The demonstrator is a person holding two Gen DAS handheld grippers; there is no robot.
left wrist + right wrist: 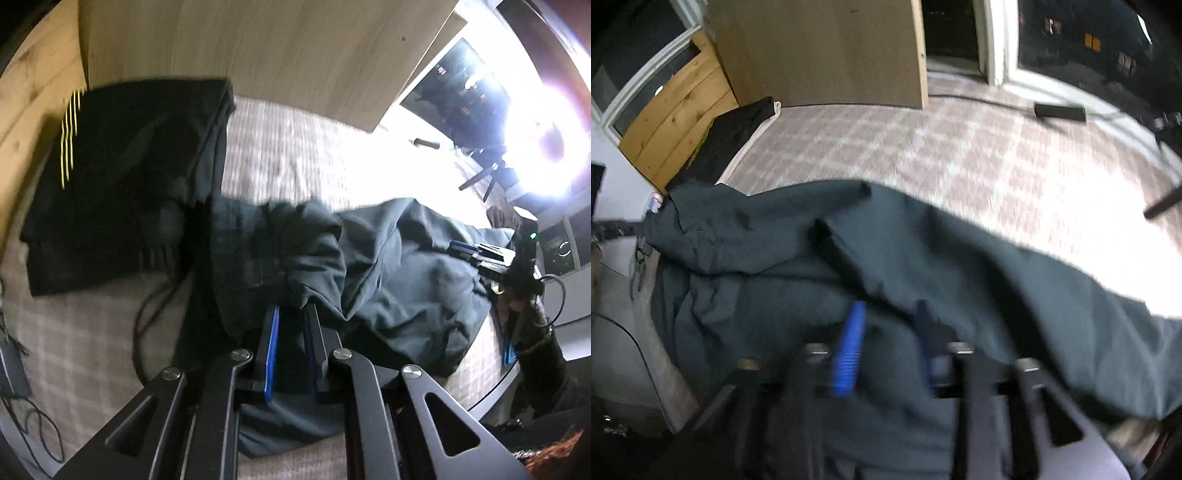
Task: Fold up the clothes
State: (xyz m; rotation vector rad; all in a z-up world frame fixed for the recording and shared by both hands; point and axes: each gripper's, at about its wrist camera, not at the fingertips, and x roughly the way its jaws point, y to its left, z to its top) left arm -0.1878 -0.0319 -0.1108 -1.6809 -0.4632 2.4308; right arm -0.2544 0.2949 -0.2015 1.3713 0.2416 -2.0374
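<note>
Black linkage arms filled the near edge of my left view, and past them my left tongs (291,314) were nipped nearly shut on a bunched fold of the dark teal garment (399,266). That garment lay crumpled across the checked bed cover (295,147), stretching from my left tongs out to the right, where my right tongs (476,254) stood near its far end. A black garment with yellow stripes (110,177) sat already folded to the far left, against the wooden panel (258,48).

In the right view, my right tongs (890,317) stood part open above the teal cloth (849,240); the blue pads (851,347) had fabric beneath them but I could not see them pressing on it, and the picture was smeared by motion.

As I judged it, the step in hand was to take a second hold so the piece could be lifted and spread flat. To do it well I would set the right tongs onto a single edge or corner rather than a heap of layers, close firmly, then draw both holds apart until the cloth pulled taut. The left grip held a thick wad, which might hide the true hem; I would check that before pulling, or the fold could come out skewed.
</note>
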